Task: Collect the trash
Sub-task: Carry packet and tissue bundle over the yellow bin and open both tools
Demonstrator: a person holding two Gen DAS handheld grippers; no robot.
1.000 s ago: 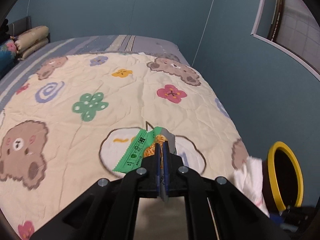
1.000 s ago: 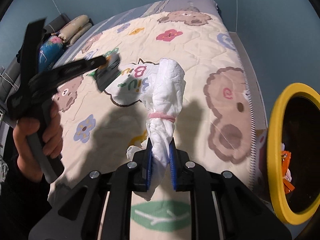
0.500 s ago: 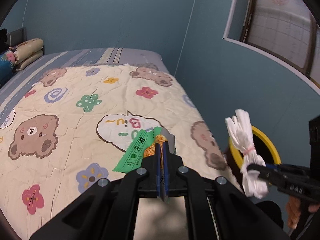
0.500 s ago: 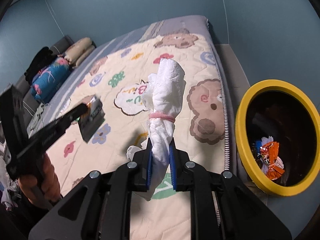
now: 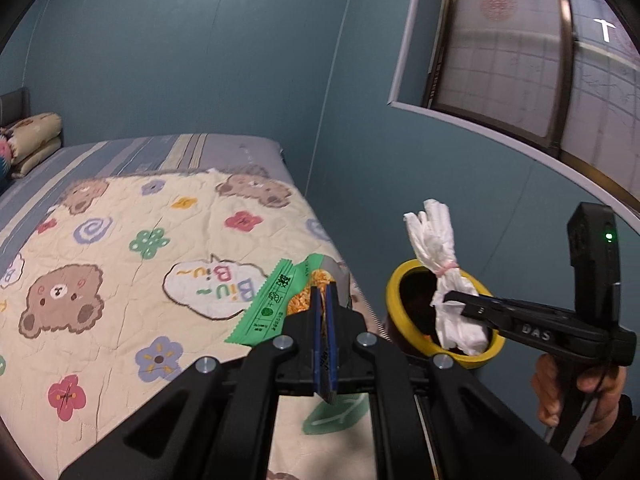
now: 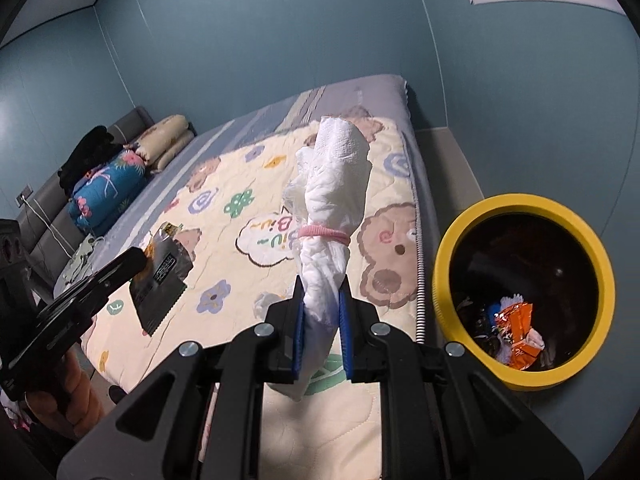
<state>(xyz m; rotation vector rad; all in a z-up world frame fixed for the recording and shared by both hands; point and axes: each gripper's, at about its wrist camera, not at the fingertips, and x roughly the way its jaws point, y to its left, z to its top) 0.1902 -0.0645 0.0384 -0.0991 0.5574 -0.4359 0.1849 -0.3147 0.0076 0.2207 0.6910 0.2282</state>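
Observation:
My left gripper [image 5: 325,304] is shut on a green snack wrapper [image 5: 276,300] and holds it in the air over the bed's near corner. From the right wrist view the same wrapper [image 6: 162,276] shows its silver back at the left. A white tissue bundle [image 6: 332,208], tied with a pink band, is pinched upright in my right gripper [image 6: 322,316], which is shut on it. In the left wrist view that bundle [image 5: 444,276] hangs in front of the yellow-rimmed bin [image 5: 404,280]. The bin [image 6: 524,204] stands on the floor beside the bed with wrappers inside.
A bear-and-flower quilt [image 5: 120,248] covers the bed. Pillows and folded bedding [image 6: 120,176] lie at its far end by a grey headboard. Blue walls stand close behind, with a window [image 5: 520,64] above the bin. A person's hand [image 5: 580,396] grips the right tool.
Both grippers have risen and drawn back from the bed, each with its piece of trash. The bin has come more fully into view, and the tissue bundle now shows in front of it.

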